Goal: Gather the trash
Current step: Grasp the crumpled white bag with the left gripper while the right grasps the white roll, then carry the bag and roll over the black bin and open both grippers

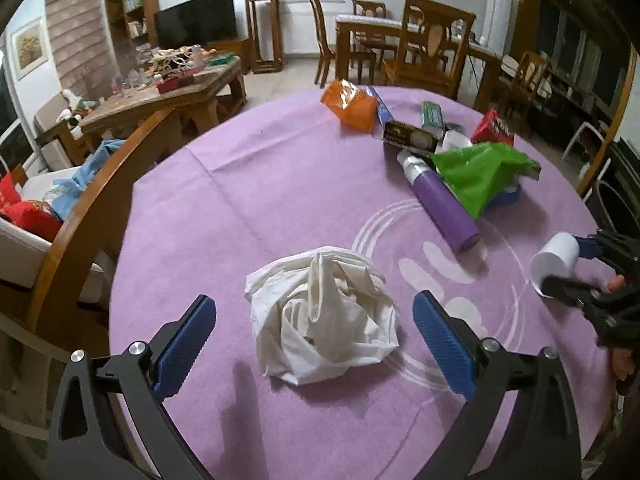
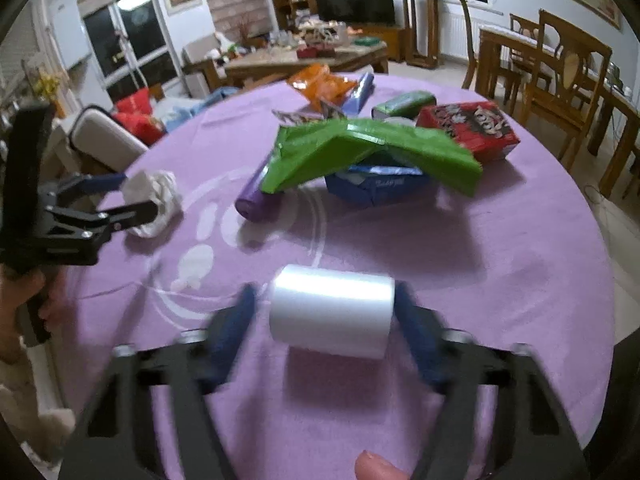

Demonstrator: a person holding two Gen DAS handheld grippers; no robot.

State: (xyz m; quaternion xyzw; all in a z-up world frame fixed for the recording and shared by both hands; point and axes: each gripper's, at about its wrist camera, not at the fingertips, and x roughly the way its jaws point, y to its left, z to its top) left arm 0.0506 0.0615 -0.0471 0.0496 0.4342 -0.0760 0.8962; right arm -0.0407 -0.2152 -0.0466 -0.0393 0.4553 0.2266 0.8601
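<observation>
Worktop point(image 1: 280, 184): round, under a purple cloth with a pale printed pattern.
Left tool point(image 1: 314, 340): pitched down at the worktop, blue pads spread wide on either side of a crumpled white bag point(image 1: 324, 320); neither pad touches it. A hand holds it from behind in the right wrist view.
Right tool point(image 2: 324, 320): pitched down, jaws at middling width around a white paper cup point(image 2: 332, 310) lying on its side. The right pad appears to meet the cup's end; the left pad seems a hair short. Motion blur prevents a firm finding on contact. A fingertip shows at the bottom edge of that view.
Trash pile: far side of the worktop, well apart from both tools.
Green wrapper point(image 2: 360, 152): draped over a blue carton point(image 2: 380, 192).
Purple bottle point(image 1: 444, 204): on its side, just beside the green wrapper, white cap toward the pile.
Red packet point(image 2: 468, 128): patterned print with lettering, not legible.
Orange bag point(image 1: 348, 104): at the far rim, against a blue tube point(image 1: 380, 106).
Dark box point(image 1: 410, 136): pale face with some print, not legible.
Green pack point(image 1: 432, 114): behind the dark box, writing too small to read.
Writing overall: the blue carton carries a line of pale text, not readable; no brand can be confirmed.
</observation>
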